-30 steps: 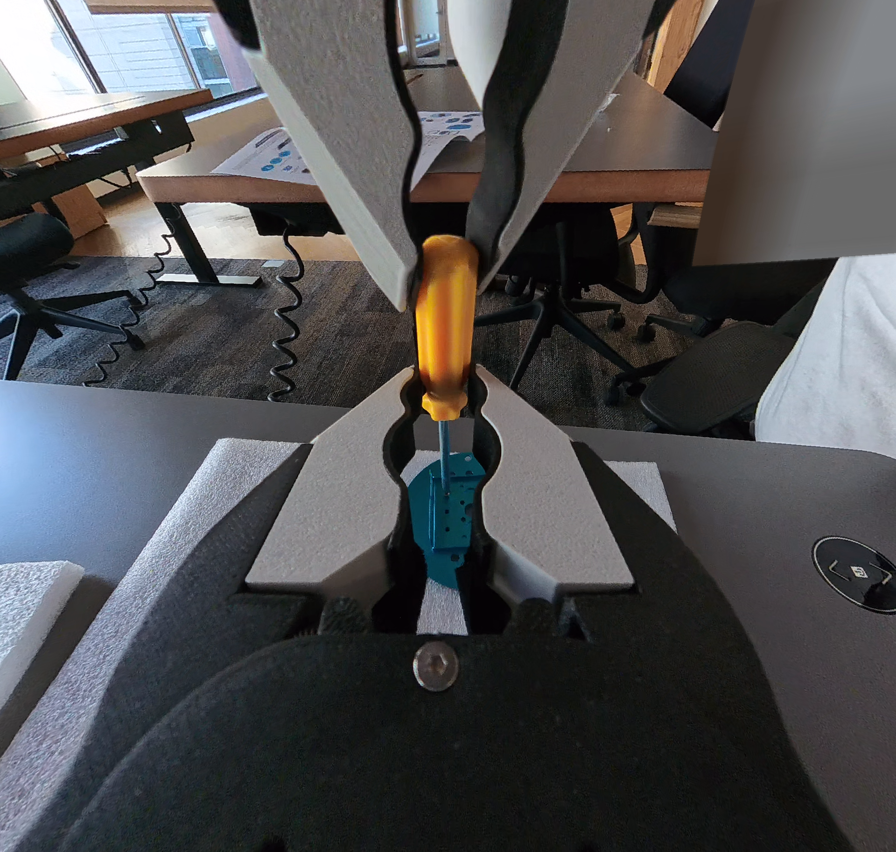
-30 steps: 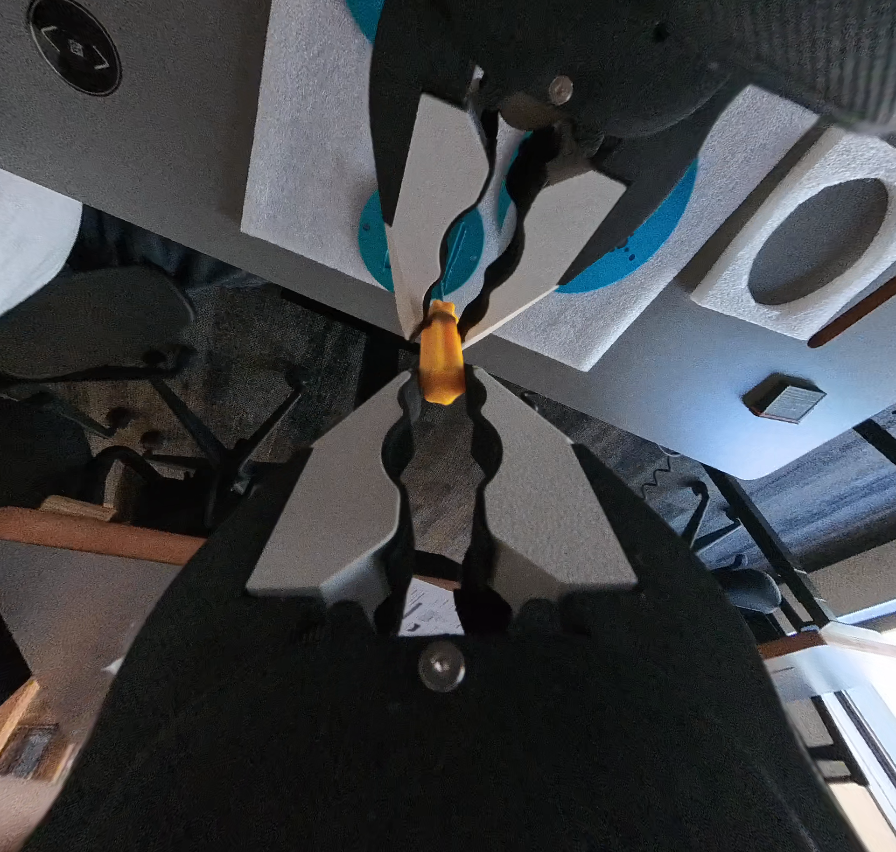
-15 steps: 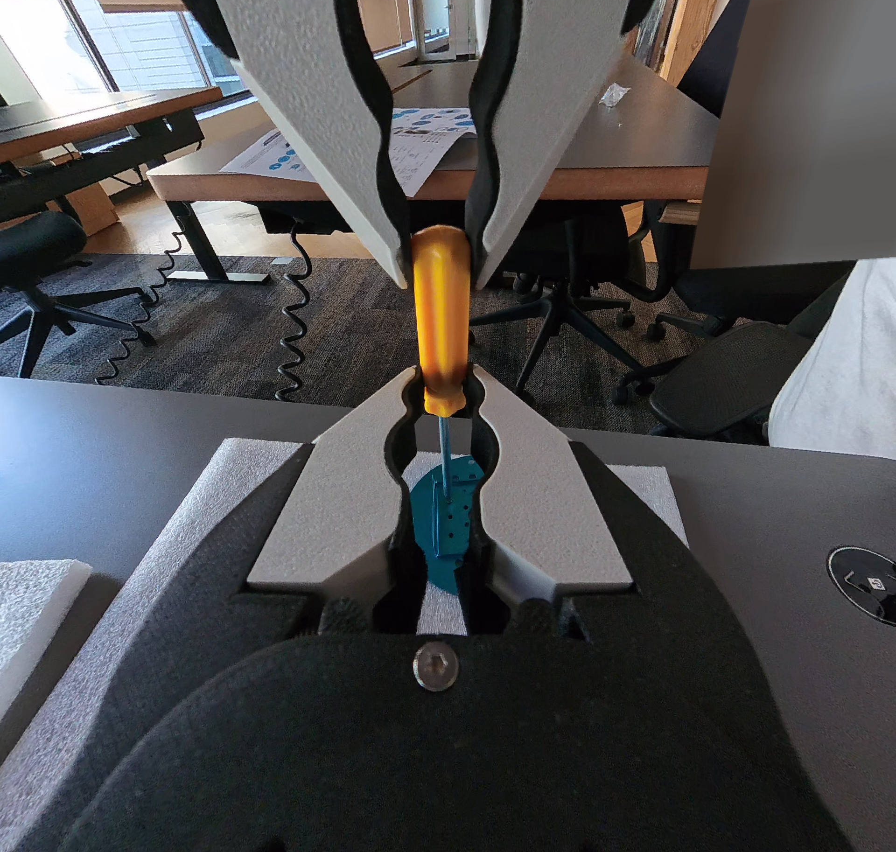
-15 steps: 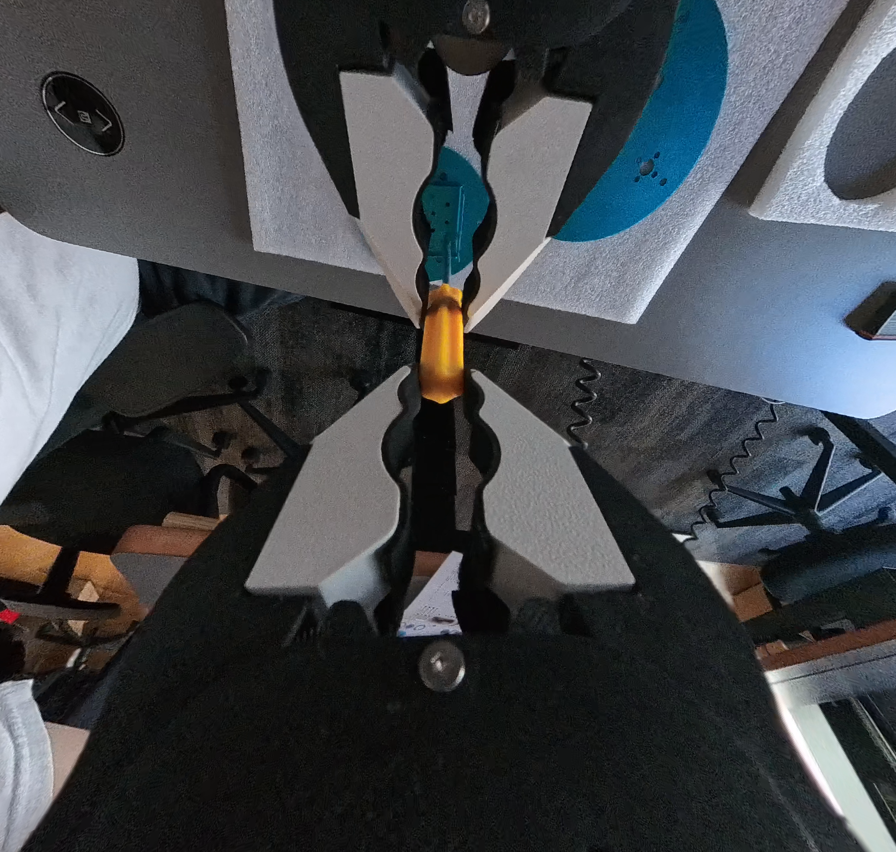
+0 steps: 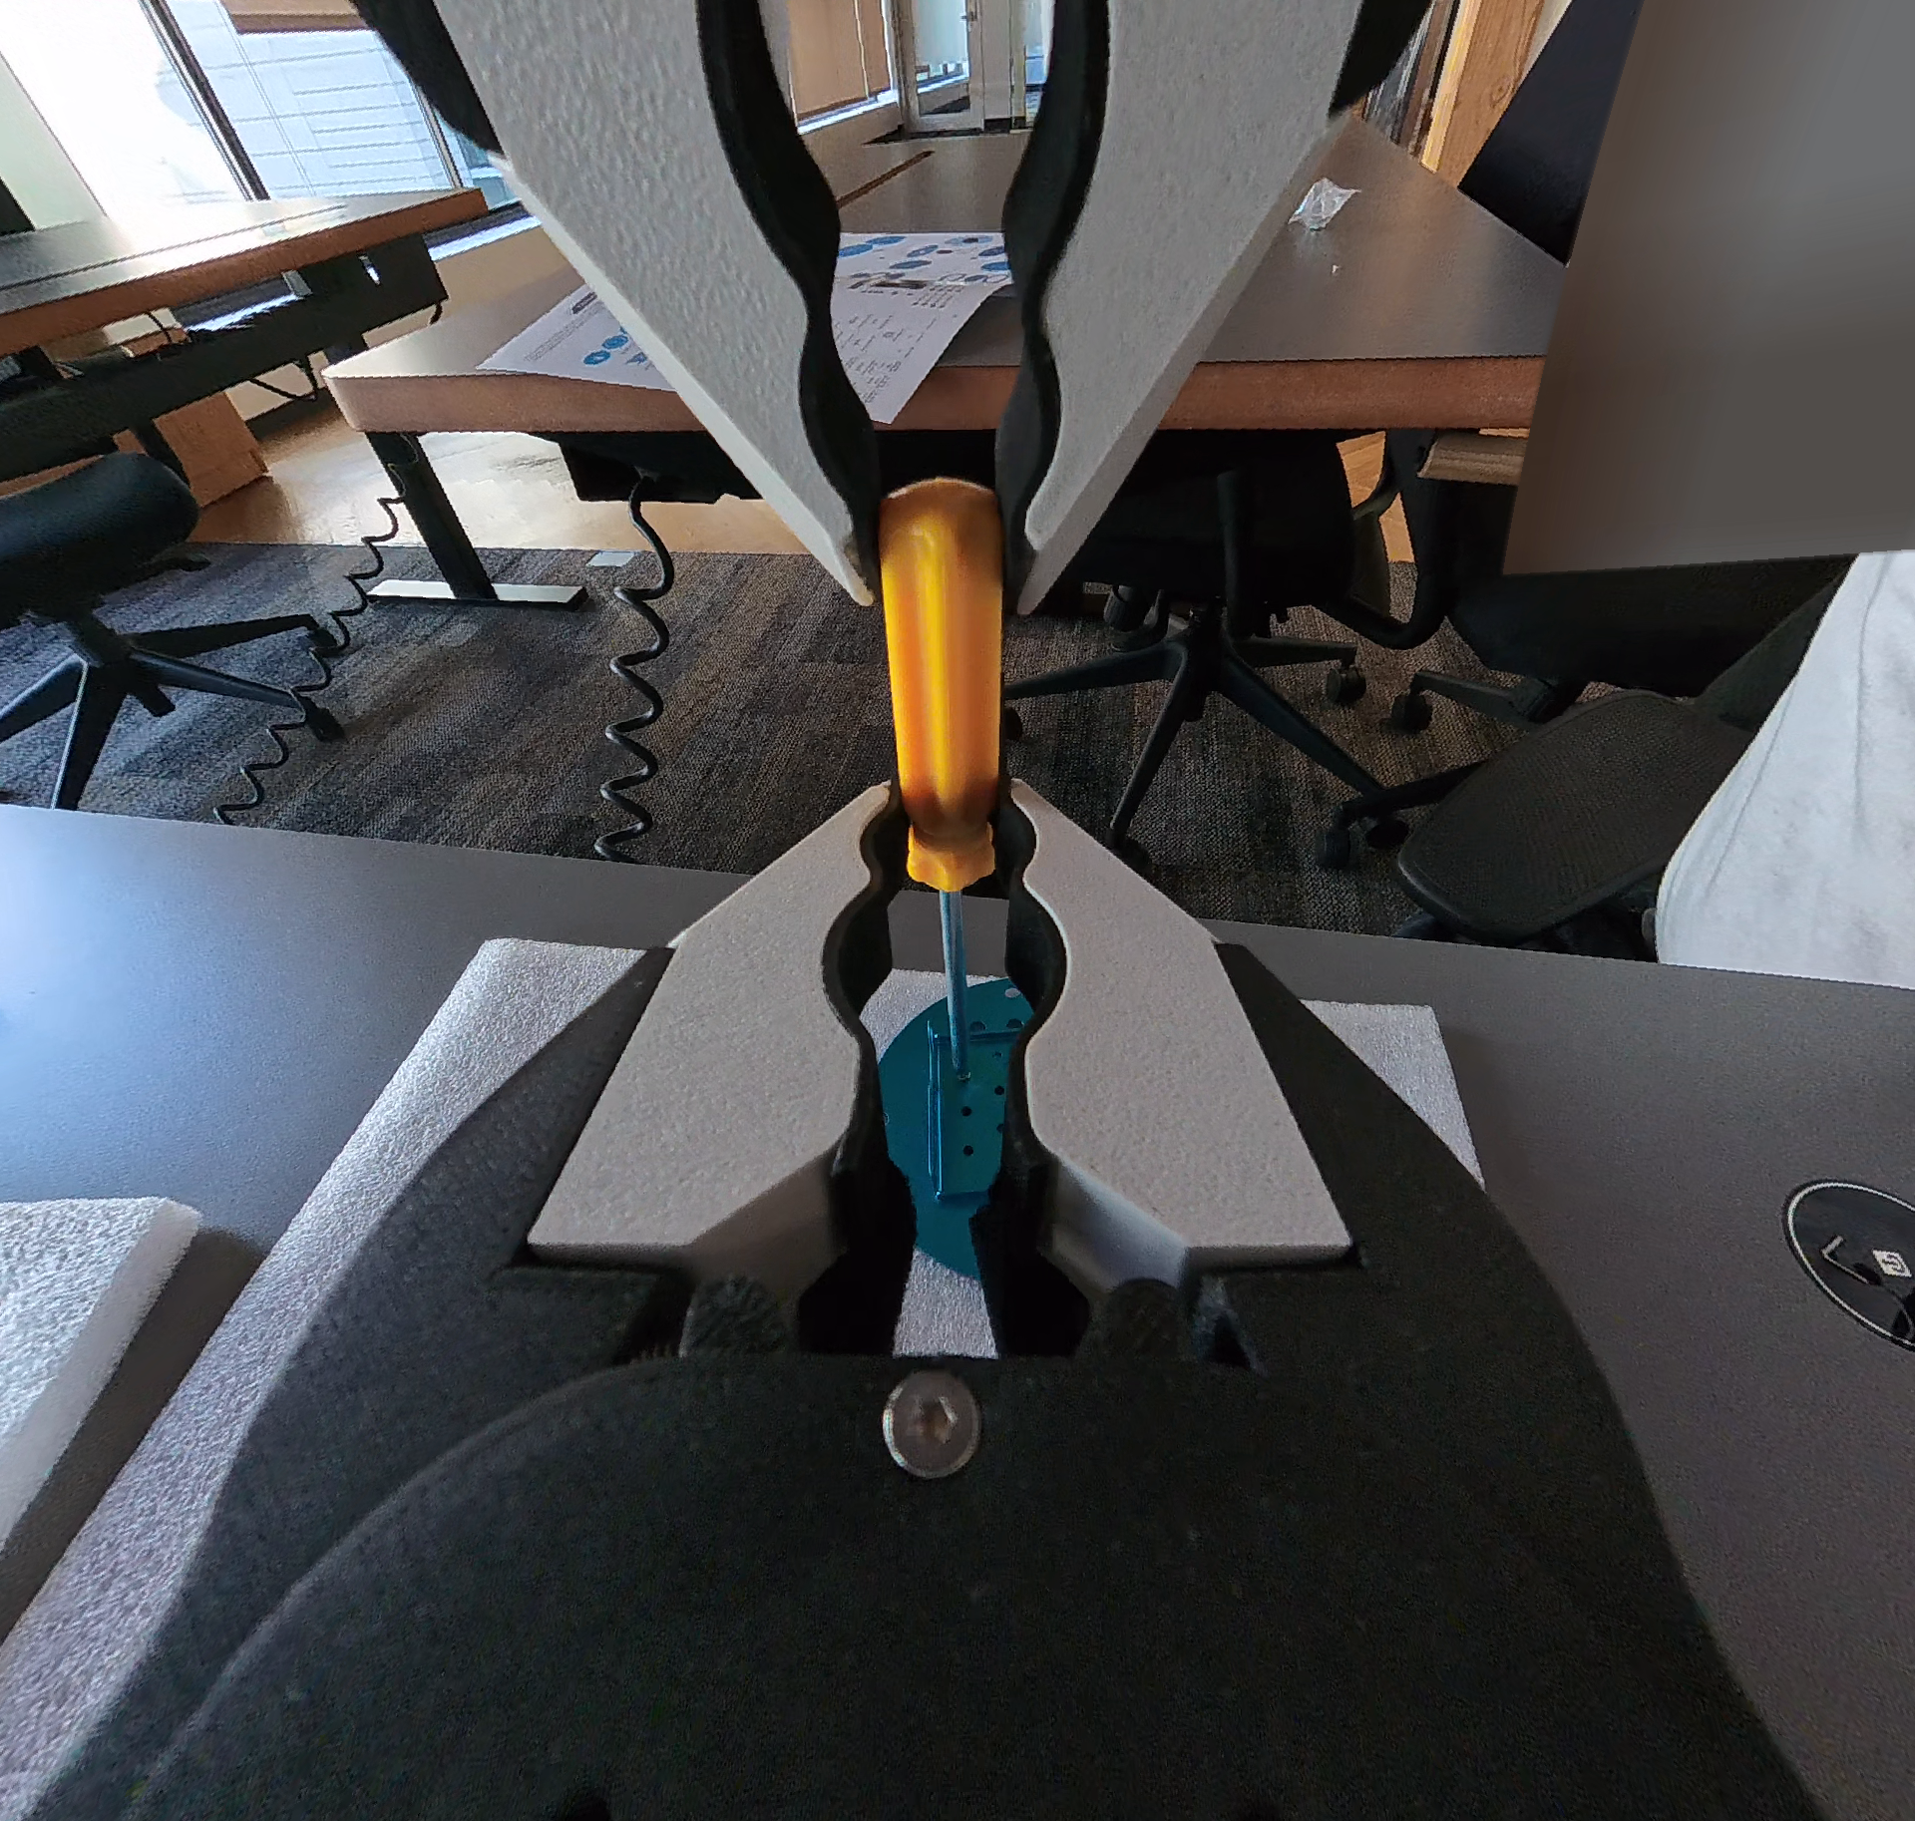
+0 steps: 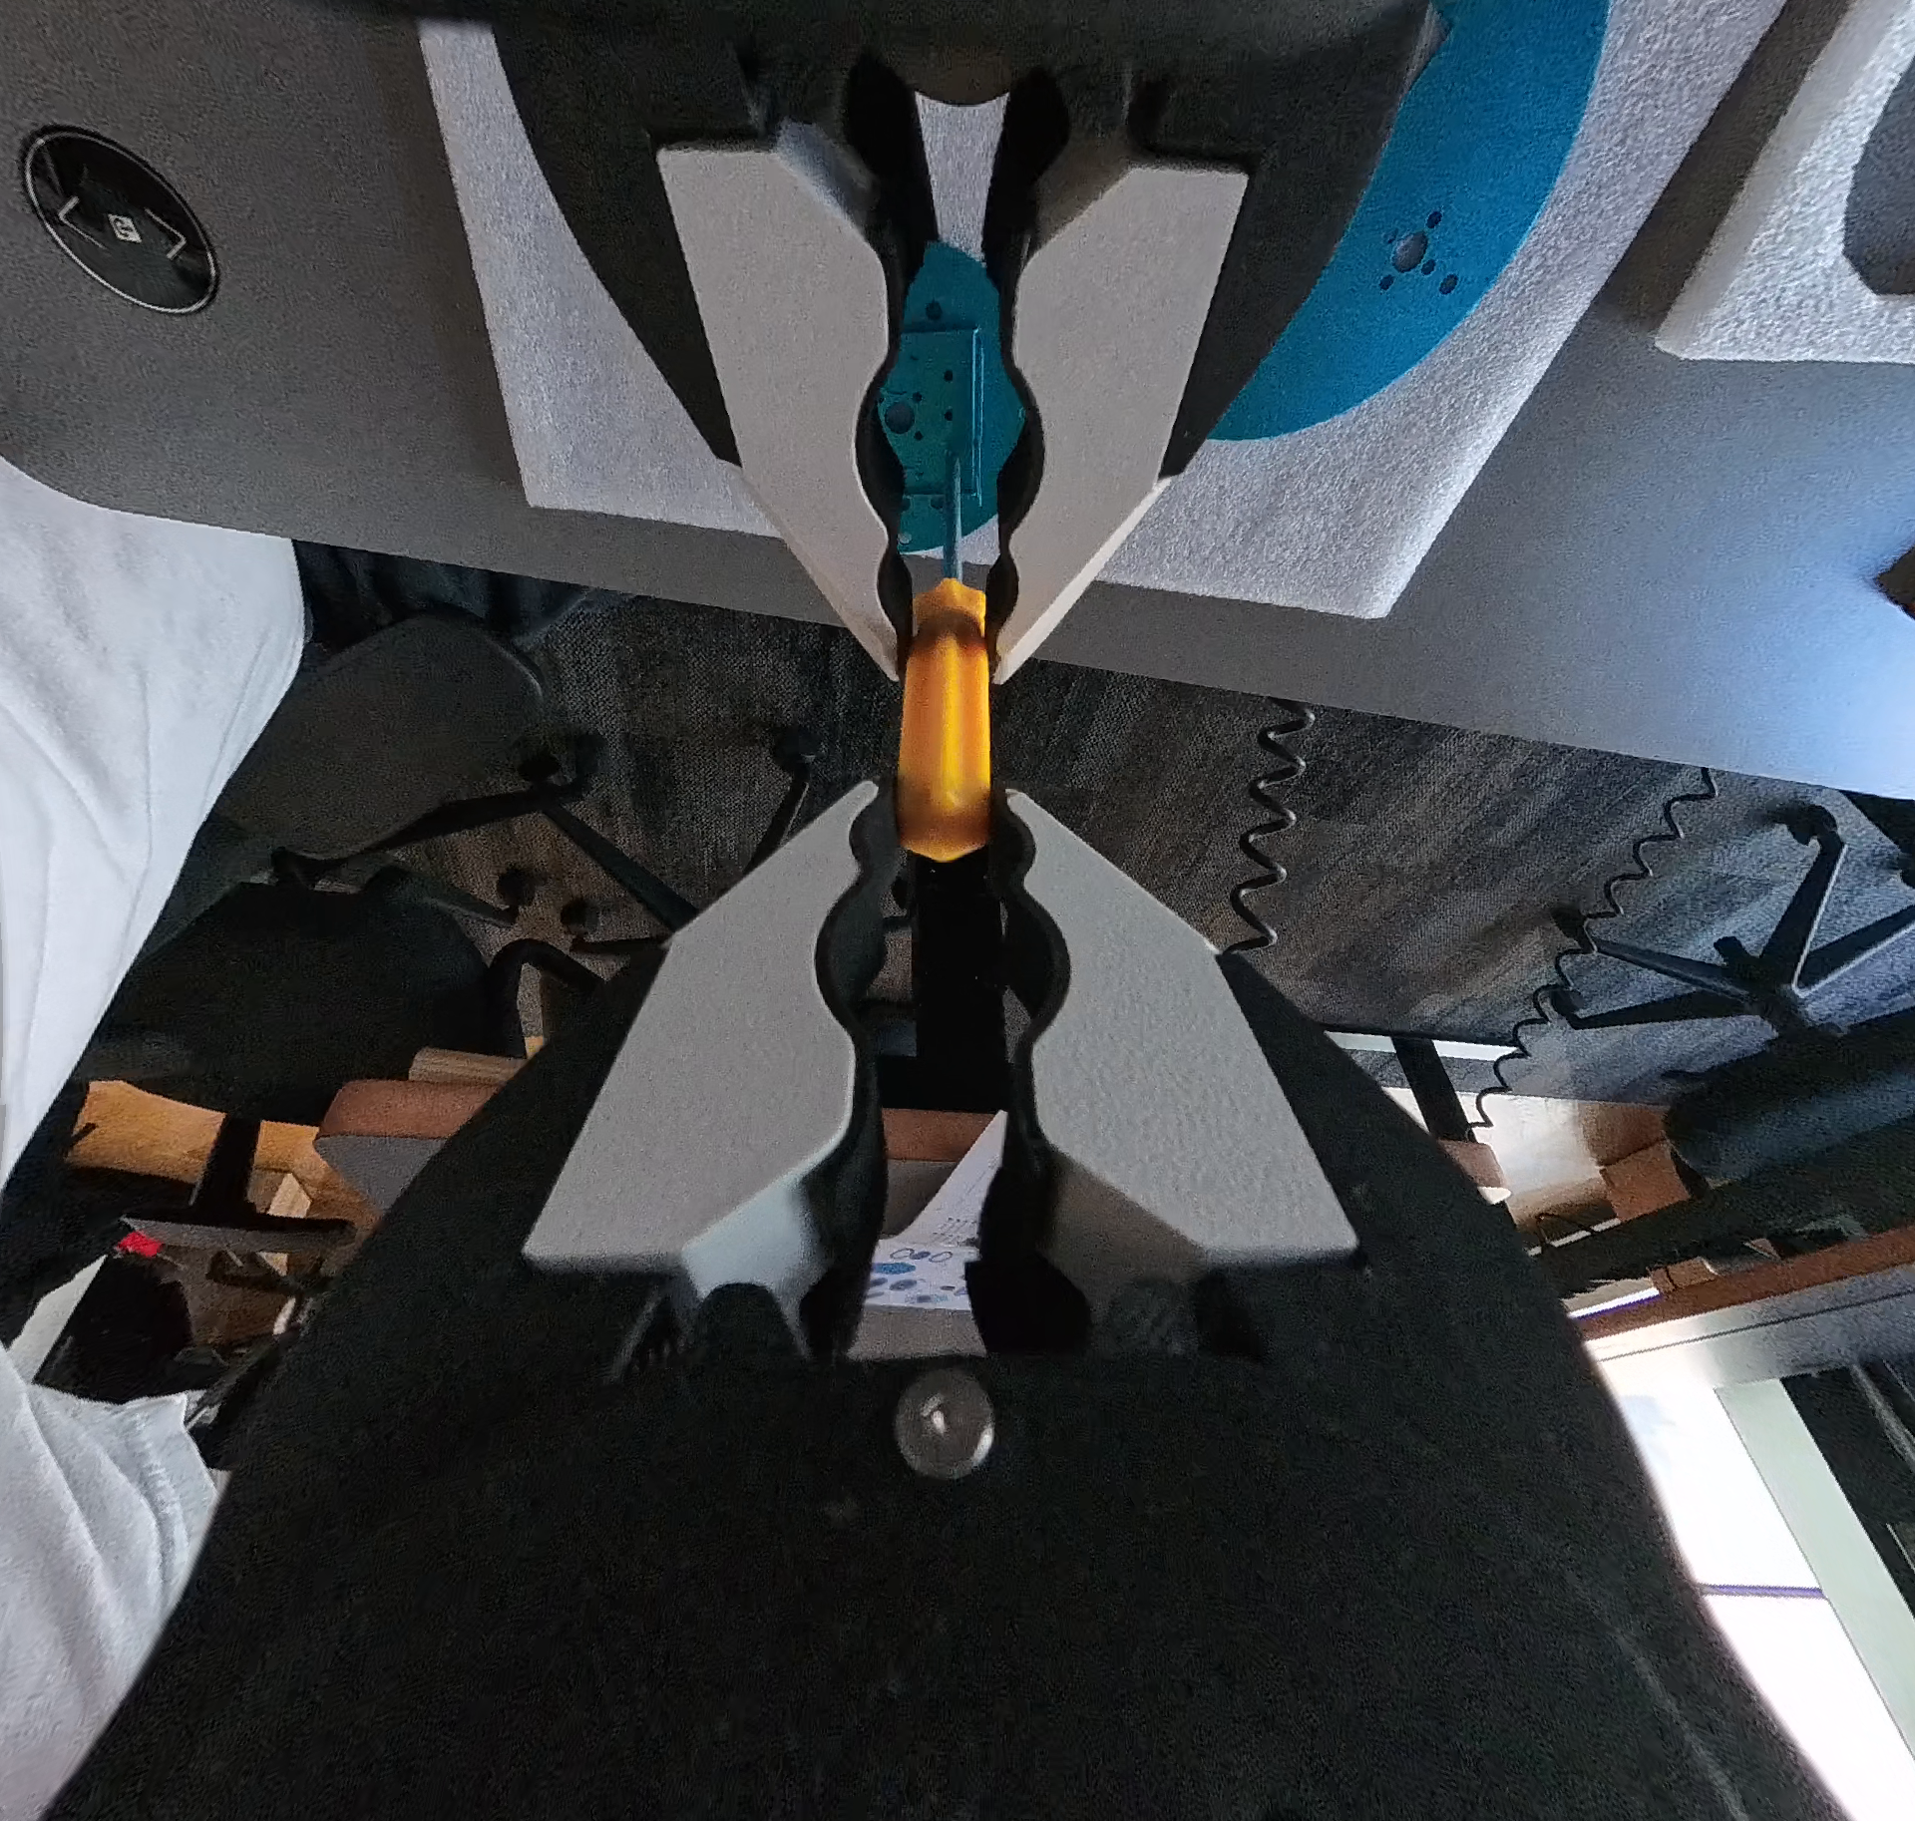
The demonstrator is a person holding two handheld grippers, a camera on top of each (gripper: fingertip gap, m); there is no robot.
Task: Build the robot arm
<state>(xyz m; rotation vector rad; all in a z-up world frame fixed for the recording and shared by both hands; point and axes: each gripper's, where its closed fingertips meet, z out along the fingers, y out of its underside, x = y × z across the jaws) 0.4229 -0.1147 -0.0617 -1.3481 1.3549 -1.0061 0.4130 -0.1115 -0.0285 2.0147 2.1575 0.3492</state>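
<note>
Upright between the two grippers stands an orange-handled screwdriver (image 5: 945,673), gripped at both ends of its handle. The left gripper (image 5: 945,818) has its fingers (image 5: 788,1036) closed on the lower, flared end of the handle, just above where the thin shaft comes out. The right gripper (image 6: 945,818) reaches in from above, its fingers (image 6: 725,1056) clamped on the rounded top of the handle; in the left wrist view they appear as two large grey wedges pinching the handle's tip. The bare middle of the handle shows between the two pairs of fingertips.

Below the left gripper's fingertips the shaft runs down to a small blue perforated bracket (image 5: 959,1119), its tip meeting the bracket among the holes. The bracket stands on a blue disc (image 5: 938,1243) set in a white foam pad (image 5: 497,1025) lying on the dark grey surface (image 5: 259,932). In the right wrist view a larger blue disc (image 6: 1451,248) lies in the same pad beside the left gripper's body. A round black insert (image 5: 1855,1274) sits in the surface to the right of the pad, and a second piece of white foam (image 5: 73,1295) lies to the left.
</note>
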